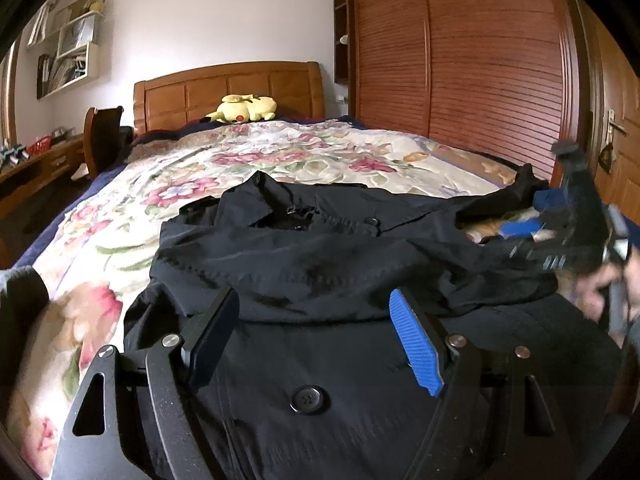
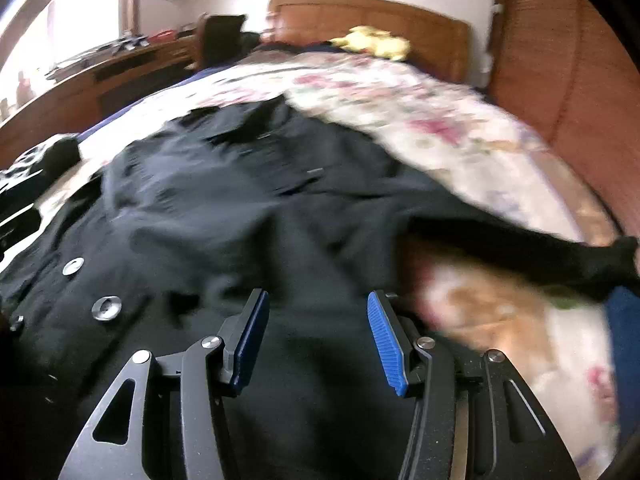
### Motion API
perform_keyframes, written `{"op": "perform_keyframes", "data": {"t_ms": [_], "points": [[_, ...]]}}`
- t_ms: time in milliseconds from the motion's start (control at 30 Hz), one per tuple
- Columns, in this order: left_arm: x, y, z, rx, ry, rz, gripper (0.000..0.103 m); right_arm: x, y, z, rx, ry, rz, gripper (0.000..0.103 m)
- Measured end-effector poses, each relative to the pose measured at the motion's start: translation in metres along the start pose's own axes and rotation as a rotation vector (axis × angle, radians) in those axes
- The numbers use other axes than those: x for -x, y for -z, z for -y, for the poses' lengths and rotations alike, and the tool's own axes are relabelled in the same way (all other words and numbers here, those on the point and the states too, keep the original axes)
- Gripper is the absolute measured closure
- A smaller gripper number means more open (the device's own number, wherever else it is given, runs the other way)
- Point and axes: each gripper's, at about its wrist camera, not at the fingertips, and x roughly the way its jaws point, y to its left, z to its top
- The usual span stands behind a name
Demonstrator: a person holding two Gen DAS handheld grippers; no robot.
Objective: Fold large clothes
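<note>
Your right-wrist view is smeared with motion blur, so the fabric detail there is hard to read. One black coat (image 1: 340,264) lies spread on the floral bedspread (image 1: 280,152), filling the near end of the bed; its hem runs out of the picture under both cameras. One sleeve (image 2: 540,256) reaches toward the bed's right edge, its cuff cut off at the frame border. The other sleeve you can't make out.

Your left gripper (image 1: 316,340) hovers over the coat front, jaws apart, nothing between the pads. One dark button (image 1: 308,399) sits just below them. Your right gripper (image 2: 316,336) is released too, fingers spread above the cloth; in the left view it is only a blur at the right edge. Two shiny buttons (image 2: 106,307) show on the coat's left side. One yellow plush toy (image 1: 244,109) rests against the headboard (image 1: 228,92).
</note>
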Motion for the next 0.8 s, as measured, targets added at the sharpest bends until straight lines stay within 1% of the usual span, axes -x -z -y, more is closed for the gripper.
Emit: {"op": "perform_keyframes", "data": {"t_ms": [67,133,167,233,333,433,533,700,800], "points": [[-0.002,0.000,0.000,-0.001,0.002,-0.002,0.024,0.007,0.000,0.027,-0.019,0.053,0.010,0.050],[-0.005,0.000,0.000,0.000,0.003,-0.009,0.024,0.010,-0.001,0.054,-0.041,0.117,0.006,0.046],[-0.006,0.000,0.000,0.000,0.004,-0.013,0.024,0.010,-0.001,0.069,-0.054,0.156,0.002,0.041],[-0.007,0.000,0.000,-0.001,0.003,-0.017,0.024,0.007,-0.001,0.098,-0.092,0.213,-0.006,0.040],[-0.007,0.001,0.000,-0.005,0.001,-0.019,0.024,0.001,-0.006,0.142,-0.181,0.284,-0.014,0.039],[-0.009,0.001,0.000,-0.002,0.003,-0.024,0.024,-0.004,-0.014,0.178,-0.293,0.390,0.007,0.039],[-0.010,0.002,-0.002,0.003,0.004,-0.033,0.024,-0.017,-0.022,0.204,-0.341,0.416,0.003,0.039],[-0.011,0.003,-0.004,0.008,0.011,-0.038,0.024,-0.035,-0.035,0.222,-0.361,0.495,-0.032,0.039],[-0.014,0.003,-0.003,0.008,0.011,-0.041,0.024,-0.044,-0.044,0.235,-0.406,0.517,-0.058,0.039]]}}
